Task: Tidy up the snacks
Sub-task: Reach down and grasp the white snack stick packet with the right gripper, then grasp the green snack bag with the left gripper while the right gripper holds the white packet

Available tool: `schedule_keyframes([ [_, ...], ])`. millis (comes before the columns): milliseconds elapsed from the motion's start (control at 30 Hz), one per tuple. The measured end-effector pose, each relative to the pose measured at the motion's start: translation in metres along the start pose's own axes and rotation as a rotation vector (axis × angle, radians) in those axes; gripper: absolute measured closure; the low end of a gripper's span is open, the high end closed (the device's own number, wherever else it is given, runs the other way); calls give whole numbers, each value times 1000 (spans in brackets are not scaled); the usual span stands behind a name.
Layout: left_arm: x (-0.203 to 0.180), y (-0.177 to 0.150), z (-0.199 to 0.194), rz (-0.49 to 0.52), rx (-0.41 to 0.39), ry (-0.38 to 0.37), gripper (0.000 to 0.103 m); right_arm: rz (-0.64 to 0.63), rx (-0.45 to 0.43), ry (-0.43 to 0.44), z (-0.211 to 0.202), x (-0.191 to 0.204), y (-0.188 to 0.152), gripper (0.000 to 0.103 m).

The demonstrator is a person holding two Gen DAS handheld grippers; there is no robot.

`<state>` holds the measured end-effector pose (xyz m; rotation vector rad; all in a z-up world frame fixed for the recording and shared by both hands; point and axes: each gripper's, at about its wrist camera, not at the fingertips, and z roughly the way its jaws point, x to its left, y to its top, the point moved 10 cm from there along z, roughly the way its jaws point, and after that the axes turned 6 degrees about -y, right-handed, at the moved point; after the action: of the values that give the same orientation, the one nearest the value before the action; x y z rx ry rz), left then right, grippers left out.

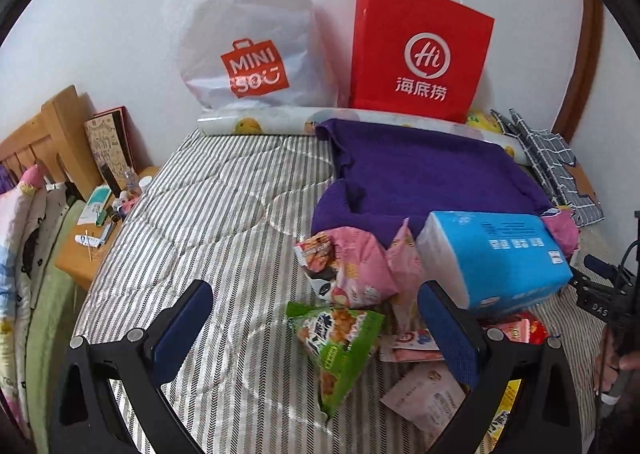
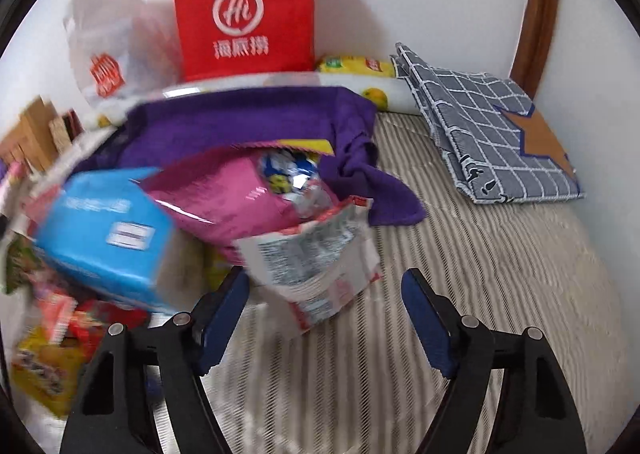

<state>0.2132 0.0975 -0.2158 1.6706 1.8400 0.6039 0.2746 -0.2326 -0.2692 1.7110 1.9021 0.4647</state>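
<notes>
Crinkled plastic snack packets are heaped on the grey-striped quilted bed [image 1: 224, 190], below a rumpled purple knitted garment [image 1: 420, 170]. A green triangular foil snack bag [image 1: 340, 338] is seen just ahead of the left tool [image 1: 316, 318], between its spread pads, its long axis running from upper left to lower right. No contact is visible, so that tool is judged released and empty. A white-and-red printed snack pouch [image 2: 320, 254] lies just ahead of the right tool [image 2: 326, 310], toward its left pad [image 2: 224, 314]; the jaws stand apart, gripping nothing. A blue plastic-wrapped tissue pack [image 1: 496, 254] rests on the heap. Both tools are pitched steeply down; the left seems better aligned.
</notes>
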Motion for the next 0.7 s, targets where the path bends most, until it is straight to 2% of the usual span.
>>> schedule_keyframes([
  [167,0,-4,7,-10,15,-29,0,9,70,93,19,3,-1,31],
  [267,-1,-6,12,-8,25,-35,0,6,62,137,19,8,-1,47],
  [333,-1,-6,13,-7,29,-35,0,-21,42,117,15,8,-1,54],
  [400,0,-8,13,-12,33,-45,0,-18,2,87,7,4,3,69],
  [500,2,-10,9,-26,34,-71,0,-4,-20,76,-5,-3,4,82],
  [700,8,-16,2,-42,29,-81,0,83,6,121,-22,-11,-6,82],
])
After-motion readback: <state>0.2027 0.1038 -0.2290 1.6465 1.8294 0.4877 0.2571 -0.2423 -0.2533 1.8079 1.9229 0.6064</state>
